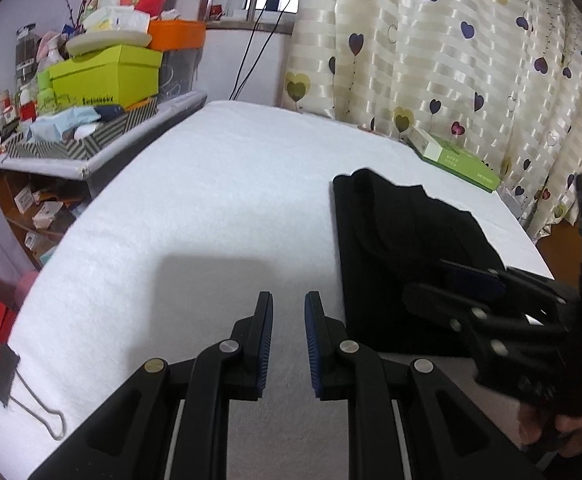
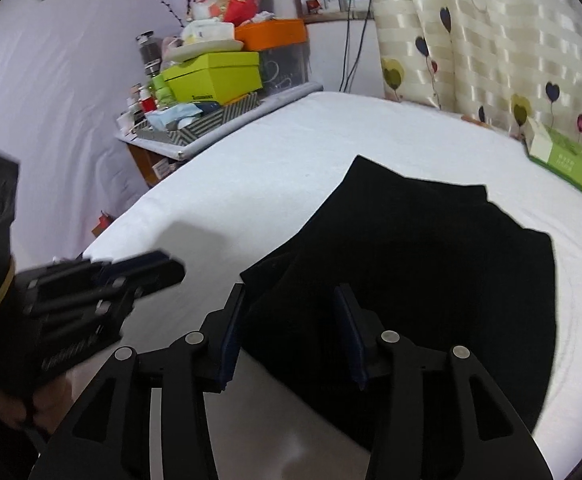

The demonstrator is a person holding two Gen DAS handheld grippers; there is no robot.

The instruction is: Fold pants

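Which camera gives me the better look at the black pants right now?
The right wrist view: the black pants fill its centre, outline visible nearly all round. The left wrist view shows them only at the right side, partly hidden behind the right gripper.

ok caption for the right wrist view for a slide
Open right tongs poised over folded black pants on a white-covered table, left tongs alongside.

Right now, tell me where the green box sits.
The green box lies at the far right edge of the white bed, against the heart-patterned curtain, beyond the black pants. The right wrist view shows it at the right edge.
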